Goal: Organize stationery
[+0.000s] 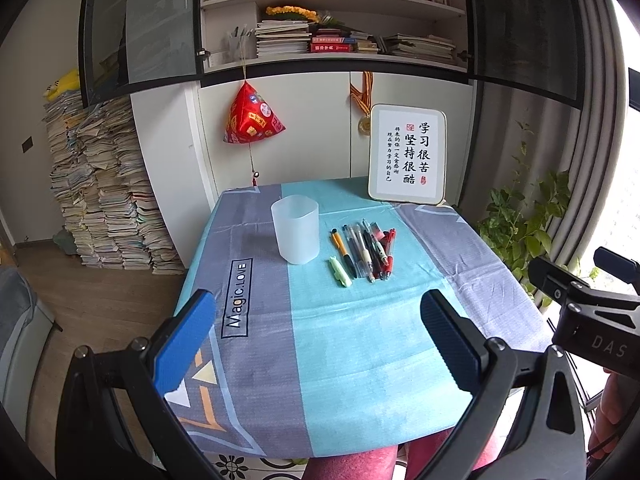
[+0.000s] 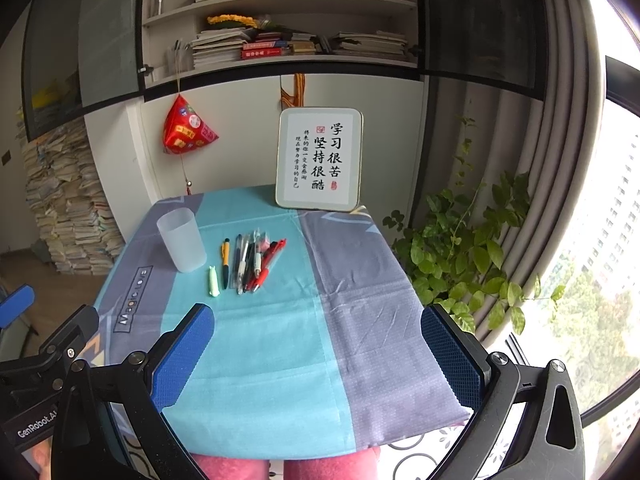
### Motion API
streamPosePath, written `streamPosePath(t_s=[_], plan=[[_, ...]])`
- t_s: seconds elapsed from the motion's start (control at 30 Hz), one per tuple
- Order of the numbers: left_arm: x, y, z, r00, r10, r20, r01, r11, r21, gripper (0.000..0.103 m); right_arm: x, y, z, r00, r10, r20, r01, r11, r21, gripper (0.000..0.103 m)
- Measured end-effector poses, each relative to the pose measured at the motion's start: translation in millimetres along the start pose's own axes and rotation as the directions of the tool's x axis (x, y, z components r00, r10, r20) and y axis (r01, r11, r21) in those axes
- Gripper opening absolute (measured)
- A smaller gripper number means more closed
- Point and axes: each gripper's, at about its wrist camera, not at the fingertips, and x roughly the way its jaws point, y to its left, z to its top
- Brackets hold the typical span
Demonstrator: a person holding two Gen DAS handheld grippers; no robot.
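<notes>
Nothing picked yet: left tongs (image 1: 316, 320) wide, empty; right tongs (image 2: 318, 334) wide, empty, both hovering over near tabletop (image 2: 360, 300). Pens (image 2: 252, 260) bunched beside frosted cup (image 2: 182, 240), seemingly empty. Next: reach forward, pinch one pen, drop upright in cup

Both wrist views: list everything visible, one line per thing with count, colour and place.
Cup: one, translucent white, upright, left of the pens.
Pens: a loose bunch, count unclear, orange, black, clear and red, mid-table.
Green item: one, pale green, lying apart at the bunch's left.
Tablecloth: one, teal and grey.
Framed calligraphy: one, white, table's back edge.
Red ornament: one, hanging from the shelf.
Plant: one, green, by the window.
Left gripper: open, empty.
Right gripper: open, empty.
</notes>
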Motion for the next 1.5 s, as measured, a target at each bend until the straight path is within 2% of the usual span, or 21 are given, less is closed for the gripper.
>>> streamPosePath(t_s=[1.5], plan=[[31, 4, 7, 0.999, -0.037, -0.022, 0.037, 0.999, 0.009, 0.102, 34, 12, 11, 0.997, -0.013, -0.070, 0.012, 1.000, -0.020, 0.103]])
